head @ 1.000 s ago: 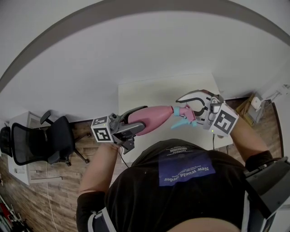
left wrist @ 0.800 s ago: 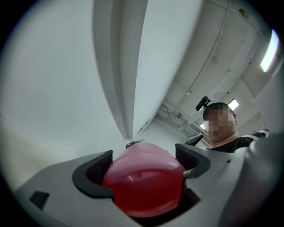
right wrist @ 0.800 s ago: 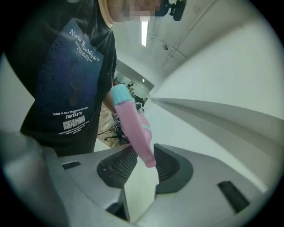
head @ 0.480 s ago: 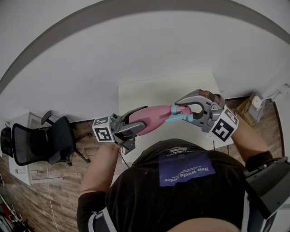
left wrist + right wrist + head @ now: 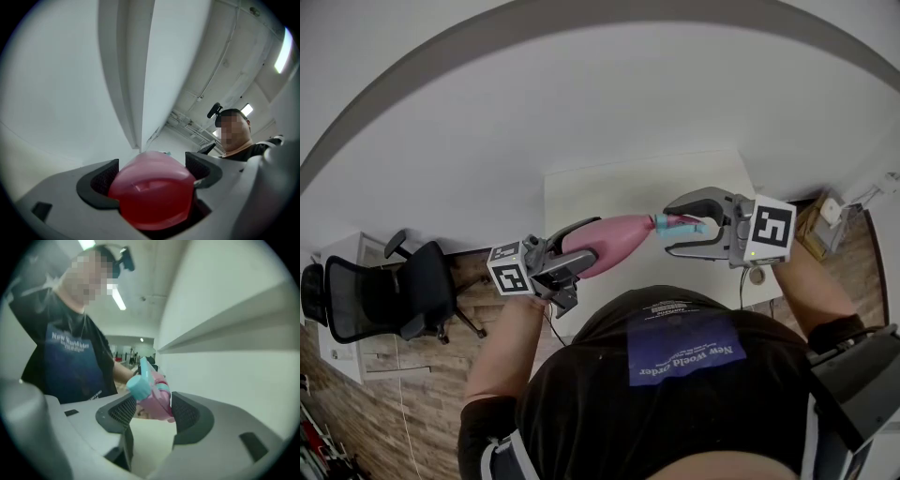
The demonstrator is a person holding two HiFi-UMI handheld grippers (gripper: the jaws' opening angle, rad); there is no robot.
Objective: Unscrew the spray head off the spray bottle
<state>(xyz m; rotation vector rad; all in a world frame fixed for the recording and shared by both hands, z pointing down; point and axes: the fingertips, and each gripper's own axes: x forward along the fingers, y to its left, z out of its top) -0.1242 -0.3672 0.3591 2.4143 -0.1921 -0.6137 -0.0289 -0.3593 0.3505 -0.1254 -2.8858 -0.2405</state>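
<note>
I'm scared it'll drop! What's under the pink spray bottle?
The white table lies below the spray bottle, which the left gripper holds above it. The patch right beneath the bottle is covered, so anything there cannot be seen.

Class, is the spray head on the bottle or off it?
On: the spray head joins the bottle with no gap showing. How far it is unscrewed cannot be told.

Pink spray bottle (image 5: 619, 236), held level above white table (image 5: 609, 187): left gripper (image 5: 584, 246) clamps its body. Right gripper (image 5: 673, 227), jaws just opened, straddles spray head (image 5: 682, 223). Black chair (image 5: 389, 295) at left.
</note>
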